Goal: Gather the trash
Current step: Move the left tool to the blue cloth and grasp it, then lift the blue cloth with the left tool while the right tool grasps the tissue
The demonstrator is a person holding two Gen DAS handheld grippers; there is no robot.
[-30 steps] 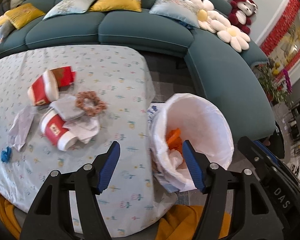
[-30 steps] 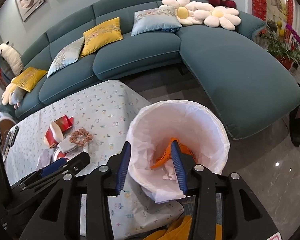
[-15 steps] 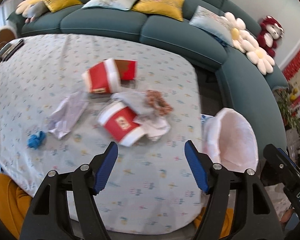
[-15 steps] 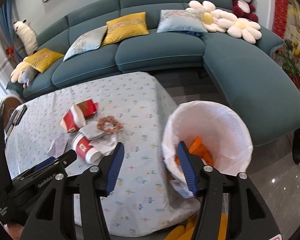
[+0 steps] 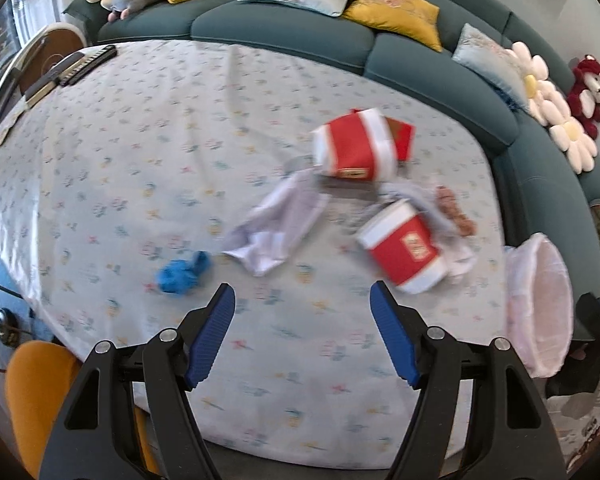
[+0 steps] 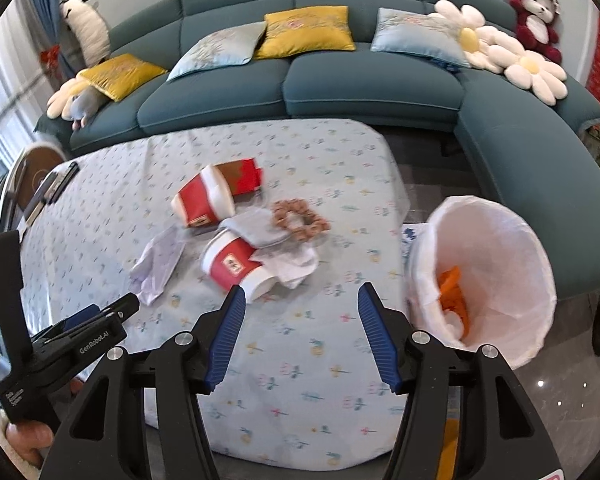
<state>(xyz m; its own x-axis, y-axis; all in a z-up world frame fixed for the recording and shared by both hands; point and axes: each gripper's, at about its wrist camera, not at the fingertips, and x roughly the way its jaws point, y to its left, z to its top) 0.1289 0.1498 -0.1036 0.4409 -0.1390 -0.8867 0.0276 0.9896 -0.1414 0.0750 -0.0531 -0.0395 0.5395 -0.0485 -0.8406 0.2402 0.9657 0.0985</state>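
Trash lies in a loose cluster on the table, which wears a pale flowered cloth in front of a teal sofa. Beside the table's right edge stands a white-lined bin with orange scraps inside. Two red paper cups lie on their sides among crumpled tissue, with a brown scrunchie just beside them and a small blue wad apart. Both the left gripper and right gripper hover above the cloth, jaws spread wide, holding nothing.
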